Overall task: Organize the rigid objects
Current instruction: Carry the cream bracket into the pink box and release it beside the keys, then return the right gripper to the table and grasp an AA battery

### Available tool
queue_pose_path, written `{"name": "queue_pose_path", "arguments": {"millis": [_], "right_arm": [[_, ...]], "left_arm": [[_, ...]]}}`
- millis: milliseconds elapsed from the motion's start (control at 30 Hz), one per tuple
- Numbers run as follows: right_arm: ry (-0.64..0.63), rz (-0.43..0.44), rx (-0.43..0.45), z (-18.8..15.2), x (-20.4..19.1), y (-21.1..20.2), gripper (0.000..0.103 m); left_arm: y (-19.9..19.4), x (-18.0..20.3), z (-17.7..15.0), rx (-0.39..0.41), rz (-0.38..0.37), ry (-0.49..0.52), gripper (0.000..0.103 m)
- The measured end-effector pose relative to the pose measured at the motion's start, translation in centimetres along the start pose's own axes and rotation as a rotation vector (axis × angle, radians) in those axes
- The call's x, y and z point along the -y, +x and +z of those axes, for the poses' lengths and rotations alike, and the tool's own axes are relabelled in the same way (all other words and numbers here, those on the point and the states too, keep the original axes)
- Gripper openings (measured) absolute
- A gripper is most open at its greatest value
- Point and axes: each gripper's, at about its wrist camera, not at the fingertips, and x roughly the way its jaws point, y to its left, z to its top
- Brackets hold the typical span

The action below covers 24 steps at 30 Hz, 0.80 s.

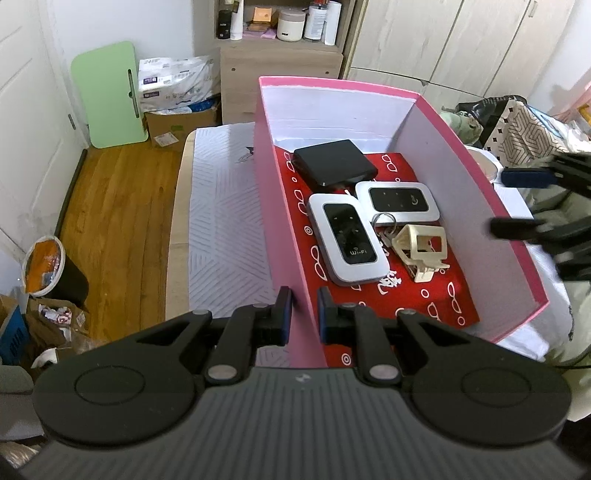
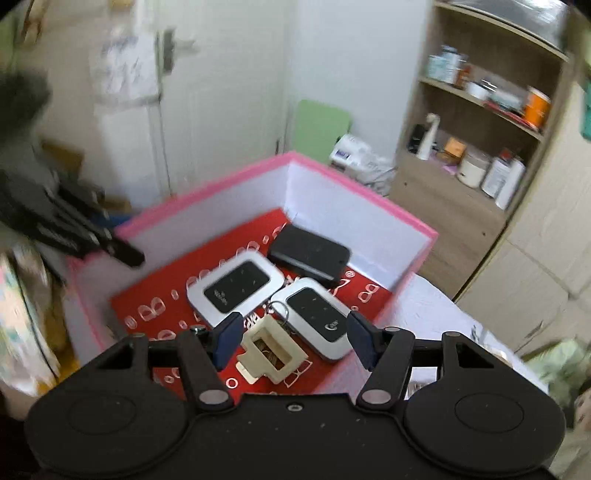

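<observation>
A pink box (image 1: 266, 166) with white inner walls and a red patterned floor holds a black flat device (image 1: 334, 162), two silver Wi-Fi routers (image 1: 345, 243) (image 1: 400, 201), a key ring (image 1: 384, 221) and a cream plastic clip (image 1: 421, 251). My left gripper (image 1: 304, 314) is shut on the box's near left wall. My right gripper (image 2: 293, 338) is open and empty above the box's edge, over the cream clip (image 2: 271, 350). It also shows in the left wrist view (image 1: 524, 203) at the box's right wall. The box (image 2: 369, 199) and routers (image 2: 236, 288) (image 2: 321, 317) show in the right wrist view.
The box rests on a white patterned cloth (image 1: 221, 221) over a table. A wooden shelf unit with jars and bottles (image 1: 284, 22) stands behind. A green board (image 1: 107, 96), cardboard boxes and a lined bin (image 1: 48, 266) are on the wooden floor at left. Bags (image 1: 517, 125) lie at right.
</observation>
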Motion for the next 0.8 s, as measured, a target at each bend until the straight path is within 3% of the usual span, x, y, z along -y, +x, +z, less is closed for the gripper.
{"name": "queue_pose_path", "arguments": {"millis": [200,400,567,733,800], "right_arm": [[0.252,0.077,0.086,-3.5,2.9,-5.1,0.066],[0.403,0.026,0.049,-8.4,4.8,-4.9,0.066],[0.390,-0.031,0.080,-11.8,4.8,-3.6,0.064],[0.411,-0.084,0.068,-13.1,5.3,-1.7,0.064],[0.431,-0.115,0.049,-13.5,5.4,-0.6,0.053]], "left_arm": [[0.2,0.4,0.2,-0.010,0.020,-0.003,0.012],[0.2,0.3,0.3,-0.015,0.024,-0.024,0.012],[0.2,0.1,0.4,-0.017,0.019,-0.041,0.012],[0.4,0.1,0.3,-0.018,0.029,-0.036,0.012],[0.5,0.0,0.2,-0.016,0.027,-0.040,0.012]]}}
